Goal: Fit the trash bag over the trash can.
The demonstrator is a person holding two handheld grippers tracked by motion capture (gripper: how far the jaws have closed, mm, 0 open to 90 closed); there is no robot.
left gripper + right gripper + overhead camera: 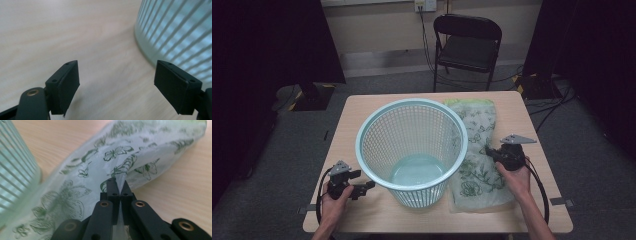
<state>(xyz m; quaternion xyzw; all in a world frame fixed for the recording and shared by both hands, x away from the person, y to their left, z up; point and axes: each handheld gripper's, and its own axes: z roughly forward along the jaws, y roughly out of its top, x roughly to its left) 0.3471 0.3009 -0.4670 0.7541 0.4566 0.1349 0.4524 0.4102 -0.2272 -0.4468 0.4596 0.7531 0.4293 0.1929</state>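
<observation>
Right gripper (490,151) is clamped on the plastic bag (477,150). The right gripper view shows both jaws pressed together with a pinch of the thin film between them, pulled up into a small peak at the tips (119,185). The bag is translucent, printed with green butterflies and flowers. It lies flat on the table (532,130), right of the basket (412,150), running from the far edge area down toward the near edge. Its left edge sits just beside the basket wall; from above the basket rim overlaps it, so I can't tell if they touch. The grip point is on the bag's right side, about midway along its length.

Left gripper (362,189) has its jaws spread wide with nothing between them. In the left gripper view there is bare tabletop in the gap (116,87), and the basket's slatted wall (180,32) is close by the right-hand jaw, not touching it as far as I can see. The gripper sits low over the table, left of the basket base, pointing at it.

The basket is pale blue-green mesh, upright in the middle of the table, and empty inside. A black folding chair (467,47) stands behind the table, well apart.
</observation>
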